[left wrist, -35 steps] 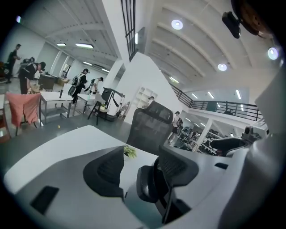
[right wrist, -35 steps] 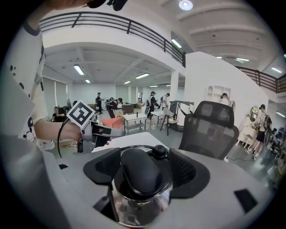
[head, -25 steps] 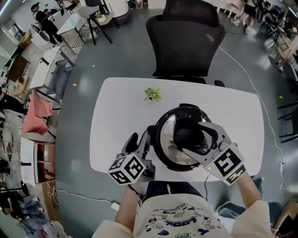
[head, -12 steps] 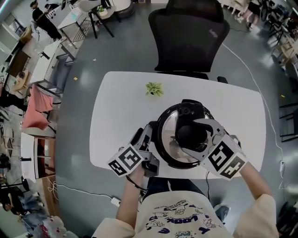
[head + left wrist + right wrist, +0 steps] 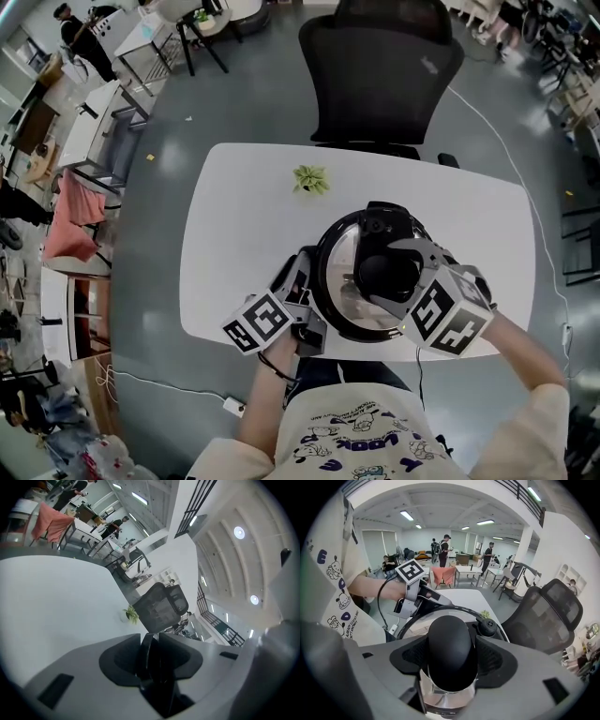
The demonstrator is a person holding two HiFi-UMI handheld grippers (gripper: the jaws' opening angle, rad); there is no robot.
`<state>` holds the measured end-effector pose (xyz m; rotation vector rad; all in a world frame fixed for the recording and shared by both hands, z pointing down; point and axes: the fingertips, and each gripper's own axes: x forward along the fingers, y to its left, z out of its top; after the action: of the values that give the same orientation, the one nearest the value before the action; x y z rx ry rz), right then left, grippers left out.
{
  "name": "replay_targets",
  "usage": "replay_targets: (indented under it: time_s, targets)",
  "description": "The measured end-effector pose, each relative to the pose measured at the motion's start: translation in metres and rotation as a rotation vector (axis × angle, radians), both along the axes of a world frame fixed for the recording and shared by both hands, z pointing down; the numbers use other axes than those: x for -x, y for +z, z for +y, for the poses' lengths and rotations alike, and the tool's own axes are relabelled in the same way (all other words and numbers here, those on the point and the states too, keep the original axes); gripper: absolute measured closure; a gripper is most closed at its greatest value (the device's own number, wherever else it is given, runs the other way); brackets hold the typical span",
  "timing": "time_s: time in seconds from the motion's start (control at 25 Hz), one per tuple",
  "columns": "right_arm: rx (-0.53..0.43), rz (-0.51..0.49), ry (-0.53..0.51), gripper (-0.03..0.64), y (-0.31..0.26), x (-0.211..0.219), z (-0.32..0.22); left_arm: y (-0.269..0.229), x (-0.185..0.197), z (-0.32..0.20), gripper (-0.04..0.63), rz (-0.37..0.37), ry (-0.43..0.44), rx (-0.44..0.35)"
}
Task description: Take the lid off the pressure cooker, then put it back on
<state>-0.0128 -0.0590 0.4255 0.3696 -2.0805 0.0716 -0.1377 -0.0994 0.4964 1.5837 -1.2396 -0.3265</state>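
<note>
Pressure cooker [image 5: 323, 281] with a shiny lid [image 5: 345, 253] stands on the white worktop [image 5: 234, 244], close to the near edge and straight in front of us. The lid is seated on the pot.

At the cooker's left rim, our left tongs [image 5: 300, 277] have just been closing and now pinch a thin dark side handle [image 5: 157, 667]. We judge this grip is there to steady the pot, so it neither turns nor rises with the lid.

Over the cooker's centre, our right tongs [image 5: 394, 277] point steeply down from the cooker's right side. They too have just been closing, and their pads sit against both flanks of the black knob [image 5: 452, 651] on the lid, pinching it. That is the natural hold for lifting the lid, a step we judge has not yet begun.

The head view gives the layout: a small green plant [image 5: 310, 178] lies beyond the cooker and an office chair [image 5: 380, 75] farther beyond it. It shows the lid in place, but the marker cubes partly cover both grips. Only the left gripper view shows the dark handle between the pads, and it shows nothing of the lid. Only the right gripper view shows the knob filling the gap. It also shows a small black valve [image 5: 487, 626] just beyond the knob.
</note>
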Motion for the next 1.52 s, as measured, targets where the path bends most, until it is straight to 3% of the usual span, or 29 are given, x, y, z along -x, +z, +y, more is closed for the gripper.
replay_targets:
  time_s: [0.36, 0.68, 1.52]
  targets:
    - [0.075, 0.064, -0.066, 0.310, 0.0045, 0.0004, 0.0026, 0.0003, 0.0002, -0.0001, 0.468, 0.017, -0.007, -0.006]
    - [0.149, 0.165, -0.058, 0.313, 0.0098, 0.0005, 0.0035, 0.0018, 0.0032, 0.0000, 0.471, 0.022, -0.034, -0.008]
    - [0.115, 0.127, 0.039, 0.308, 0.0081, 0.0004, 0.0001, 0.0020, 0.0042, 0.0040, 0.477, 0.043, -0.069, -0.018]
